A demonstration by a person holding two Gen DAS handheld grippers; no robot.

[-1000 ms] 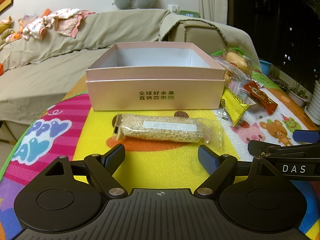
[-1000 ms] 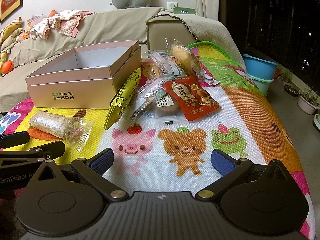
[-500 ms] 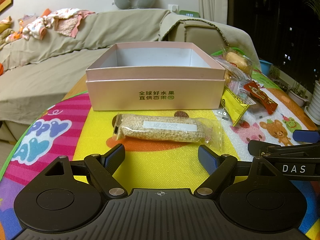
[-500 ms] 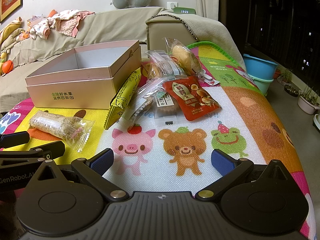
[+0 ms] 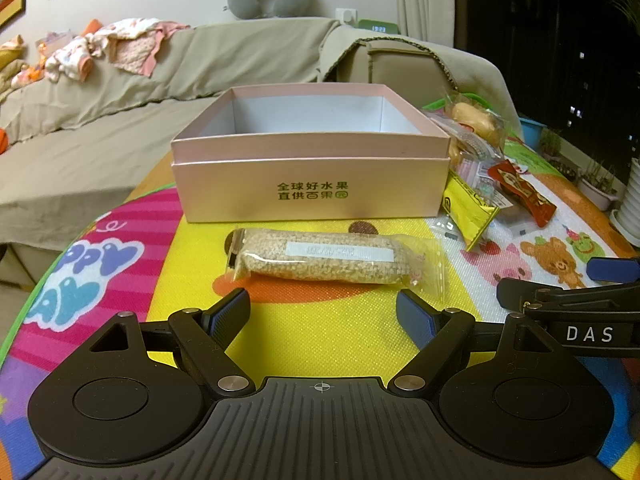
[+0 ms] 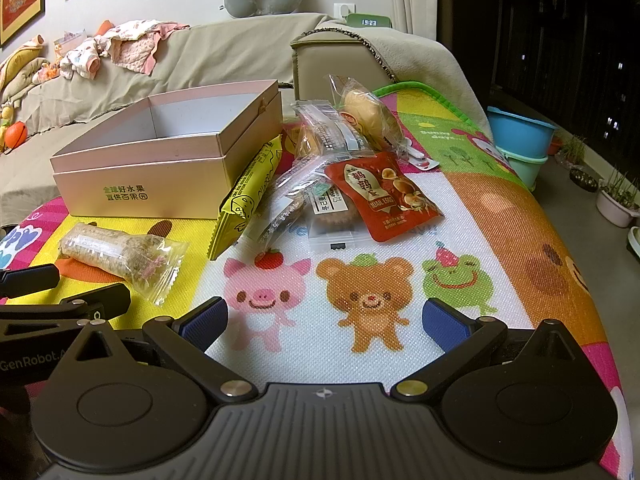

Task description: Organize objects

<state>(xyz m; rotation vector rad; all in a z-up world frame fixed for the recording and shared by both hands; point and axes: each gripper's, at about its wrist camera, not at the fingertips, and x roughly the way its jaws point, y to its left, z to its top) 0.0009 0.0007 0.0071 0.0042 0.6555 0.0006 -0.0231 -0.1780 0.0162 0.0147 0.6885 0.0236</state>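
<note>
Nothing has moved since the earlier frames: we hold the left gripper spread, empty, squared to the sesame bar at 12 o'clock before the open pink box, while the right gripper waits spread, the snack pile at its 12.

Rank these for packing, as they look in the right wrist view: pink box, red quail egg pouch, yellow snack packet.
1. pink box
2-3. yellow snack packet and red quail egg pouch: look alike in size, so unranked.

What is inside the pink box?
The pink box shows only bare white inner walls; no snacks appear inside. Its front wall hides the floor in both views, so anything lying flat there cannot be ruled out.
</note>
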